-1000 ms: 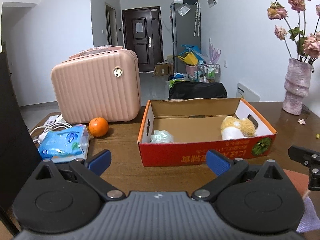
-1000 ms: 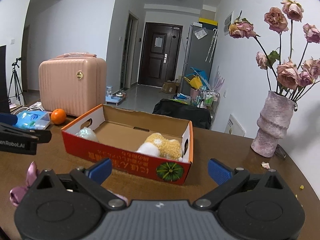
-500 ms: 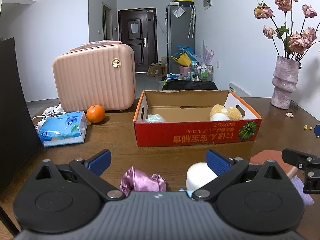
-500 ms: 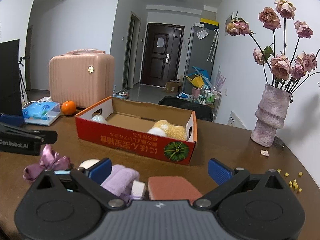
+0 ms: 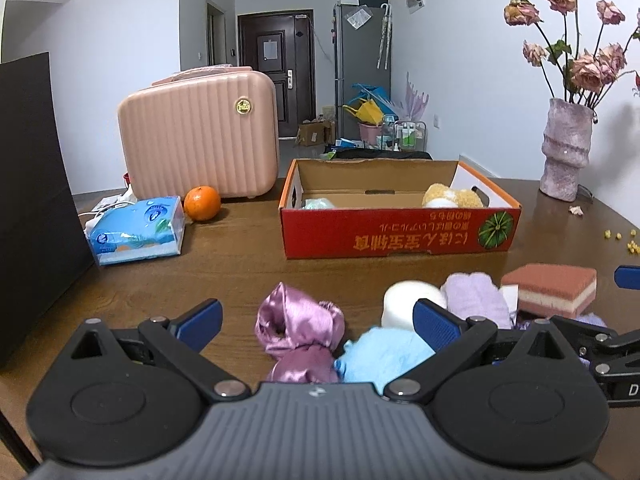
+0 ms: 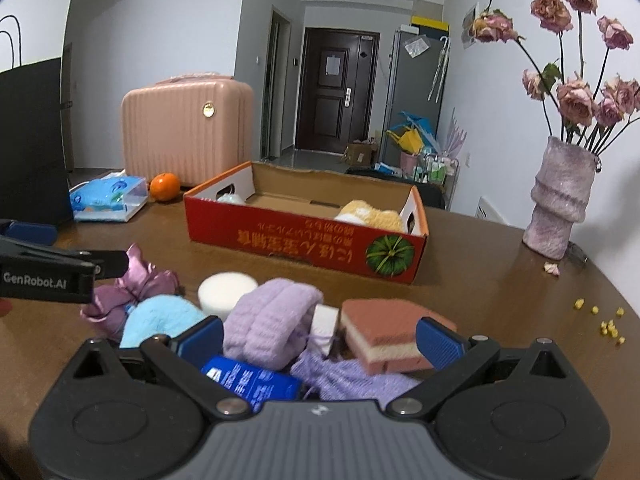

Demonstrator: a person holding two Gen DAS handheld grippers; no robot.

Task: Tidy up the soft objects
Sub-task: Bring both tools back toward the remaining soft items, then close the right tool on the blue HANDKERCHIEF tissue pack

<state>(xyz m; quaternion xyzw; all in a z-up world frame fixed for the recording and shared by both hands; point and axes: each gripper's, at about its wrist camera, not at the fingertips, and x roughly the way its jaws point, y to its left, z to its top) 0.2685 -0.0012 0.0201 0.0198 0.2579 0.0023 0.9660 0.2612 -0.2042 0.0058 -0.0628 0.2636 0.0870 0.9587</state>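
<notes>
A black panel (image 5: 28, 200) stands at the far left of the brown wooden tabletop (image 5: 224, 256). Beside it lie a blue tissue pack (image 5: 136, 230), an orange (image 5: 202, 203) and an upright pink suitcase (image 5: 200, 146). Behind them a white-walled hallway leads to a dark door (image 5: 276, 72) and a grey refrigerator (image 5: 362, 64).

The left tool (image 5: 316, 320) hangs with its jaws spread, holding nothing, over a purple satin scrunchie (image 5: 300, 324) and a light blue cloth (image 5: 380, 354). A white round sponge (image 5: 408, 300) lies just beyond. Mid-table sits the red cardboard box (image 5: 400, 236), holding a pale bundle (image 5: 318, 203) at its left end and a yellow plush toy (image 5: 450, 197) at its right.

The right tool (image 6: 320, 336) is likewise wide open and empty, above a lilac towel roll (image 6: 272, 320), a pink layered sponge (image 6: 384, 332) and a blue packet (image 6: 248, 384). At the far right a vase (image 6: 560, 204) of dried roses stands, with yellow crumbs (image 6: 608, 326) scattered nearby.
</notes>
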